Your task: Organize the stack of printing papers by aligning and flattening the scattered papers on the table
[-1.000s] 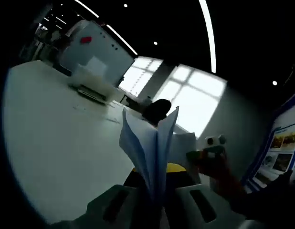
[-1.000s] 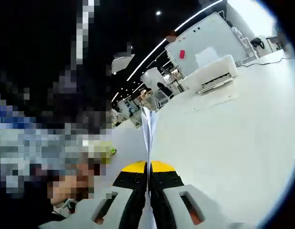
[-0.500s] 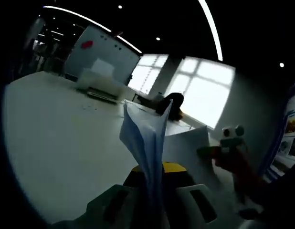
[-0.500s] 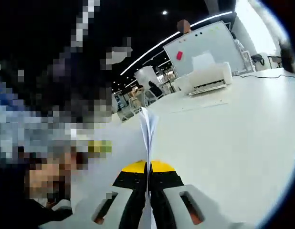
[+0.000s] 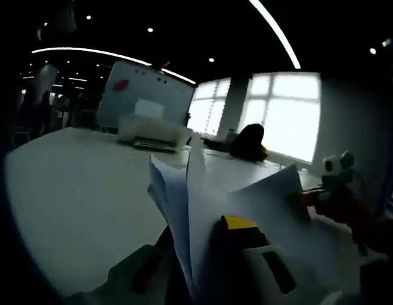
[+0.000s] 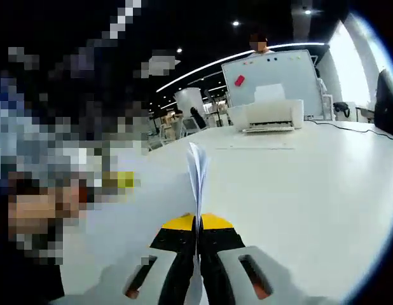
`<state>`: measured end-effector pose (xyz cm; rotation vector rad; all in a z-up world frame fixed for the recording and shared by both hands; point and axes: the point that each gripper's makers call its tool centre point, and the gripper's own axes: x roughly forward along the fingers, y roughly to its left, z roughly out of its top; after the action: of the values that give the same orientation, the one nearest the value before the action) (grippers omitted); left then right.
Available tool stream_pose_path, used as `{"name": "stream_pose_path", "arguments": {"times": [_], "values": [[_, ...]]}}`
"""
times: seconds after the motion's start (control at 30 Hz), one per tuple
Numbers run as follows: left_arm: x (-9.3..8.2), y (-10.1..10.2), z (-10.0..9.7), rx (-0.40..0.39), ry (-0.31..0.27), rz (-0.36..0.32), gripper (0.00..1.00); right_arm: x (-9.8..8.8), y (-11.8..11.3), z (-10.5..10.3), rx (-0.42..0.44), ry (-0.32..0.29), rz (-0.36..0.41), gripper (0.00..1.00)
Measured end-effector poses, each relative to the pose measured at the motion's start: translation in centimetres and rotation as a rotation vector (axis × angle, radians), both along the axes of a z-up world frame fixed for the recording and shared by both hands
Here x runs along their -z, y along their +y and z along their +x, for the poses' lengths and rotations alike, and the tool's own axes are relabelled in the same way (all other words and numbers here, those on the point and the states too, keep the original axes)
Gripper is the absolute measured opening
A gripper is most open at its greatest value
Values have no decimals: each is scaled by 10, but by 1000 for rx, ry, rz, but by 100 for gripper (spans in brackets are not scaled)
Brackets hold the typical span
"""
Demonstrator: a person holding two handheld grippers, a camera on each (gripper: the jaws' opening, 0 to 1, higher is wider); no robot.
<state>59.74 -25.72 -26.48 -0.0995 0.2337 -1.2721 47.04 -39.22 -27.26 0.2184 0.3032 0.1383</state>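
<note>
Paper is clamped in both grippers. In the left gripper view, the left gripper (image 5: 206,254) is closed on the stack of papers (image 5: 190,203), whose sheets fan apart above the jaws, one sheet bending off to the right toward the right gripper (image 5: 339,197), seen beyond the stack's right edge. In the right gripper view, the right gripper (image 6: 197,244) is pinched tight on the same stack (image 6: 197,175), seen edge-on as a thin upright blade rising from between the yellow-tipped jaws. The stack is held above the white table (image 6: 311,190), which spreads out behind it on all sides; whether its lower edge touches the tabletop cannot be told. Farther behind the stack, a white printer (image 6: 268,115) is set on the table, and a whiteboard (image 6: 273,73) with a red mark is placed just behind the printer. In the left gripper view, a dark rounded object (image 5: 248,142) is seen beyond the stack, with bright windows (image 5: 287,114) behind it.
</note>
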Motion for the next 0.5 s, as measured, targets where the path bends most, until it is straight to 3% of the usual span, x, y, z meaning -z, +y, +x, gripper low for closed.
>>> {"name": "stream_pose_path", "arguments": {"times": [0.13, 0.3, 0.5], "values": [[9, -1, 3, -16, -82, 68, 25, 5, -2, 3, -2, -1, 1, 0], [14, -1, 6, -16, -97, 90, 28, 12, -3, 3, 6, -11, 35, 0], [23, 0, 11, -36, -153, 153, 29, 17, -6, 4, 32, 9, -11, 0]]}}
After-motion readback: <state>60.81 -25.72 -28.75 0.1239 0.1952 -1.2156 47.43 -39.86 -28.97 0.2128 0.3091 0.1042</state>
